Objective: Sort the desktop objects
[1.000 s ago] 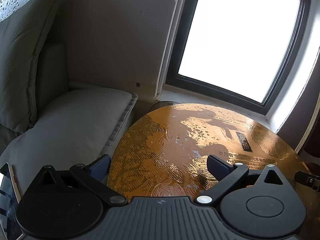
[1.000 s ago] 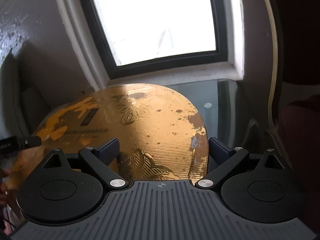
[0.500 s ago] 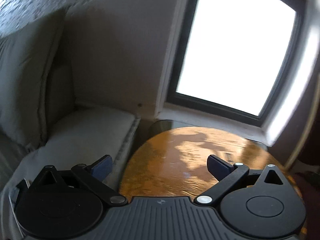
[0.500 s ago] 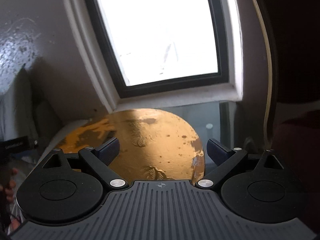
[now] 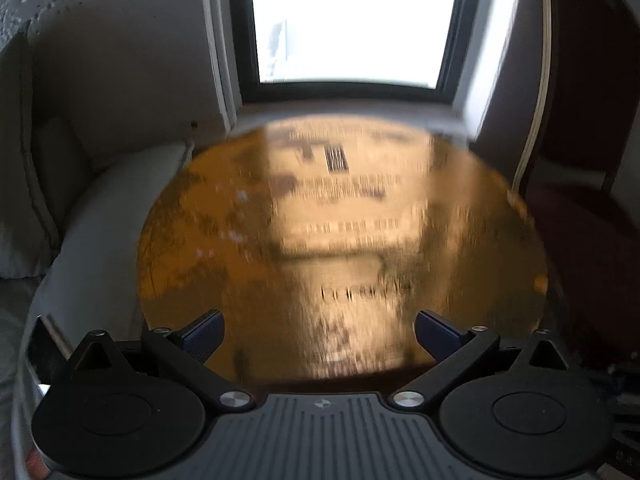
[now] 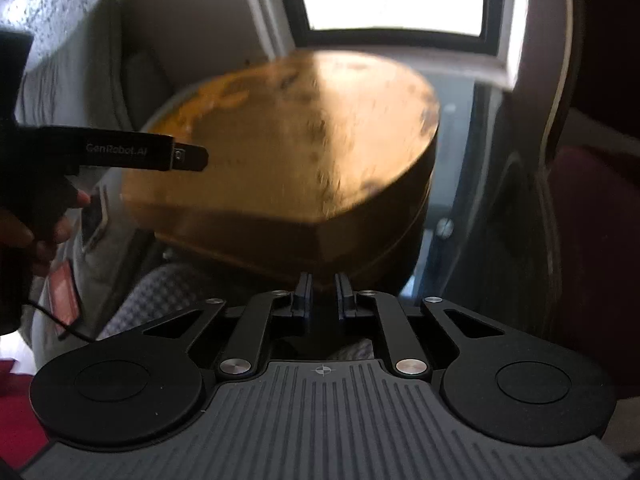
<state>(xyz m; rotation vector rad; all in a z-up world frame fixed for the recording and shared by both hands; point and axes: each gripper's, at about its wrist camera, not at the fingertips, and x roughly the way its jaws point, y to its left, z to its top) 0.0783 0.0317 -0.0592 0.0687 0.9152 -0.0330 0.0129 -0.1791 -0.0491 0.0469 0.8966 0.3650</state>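
Note:
A large round gold tin (image 5: 344, 220) with dark print on its lid fills the middle of the left wrist view, blurred. My left gripper (image 5: 320, 328) is open, its blue pads (image 5: 204, 330) spread over the lid's near edge and holding nothing. In the right wrist view the tin (image 6: 300, 132) sits further off, its side wall showing. My right gripper (image 6: 323, 296) has just been closing. Its jaws now stand almost together in front of the tin's near wall, with nothing between them. The left gripper's black body (image 6: 120, 152) reaches in from the left over the lid.
The tin rests on a glass table (image 6: 460, 120) under a bright window (image 5: 348, 20). A pale cushioned seat (image 5: 100, 220) lies to the left and a dark red chair (image 5: 580, 208) to the right. Checked cloth (image 6: 160, 300) lies below the tin. A hand (image 6: 24, 236) holds the left gripper.
The right jaws went from wide open to nearly together, and that gripper drew back from the tin so its side wall shows. The left view swung round until the tin sits centred.

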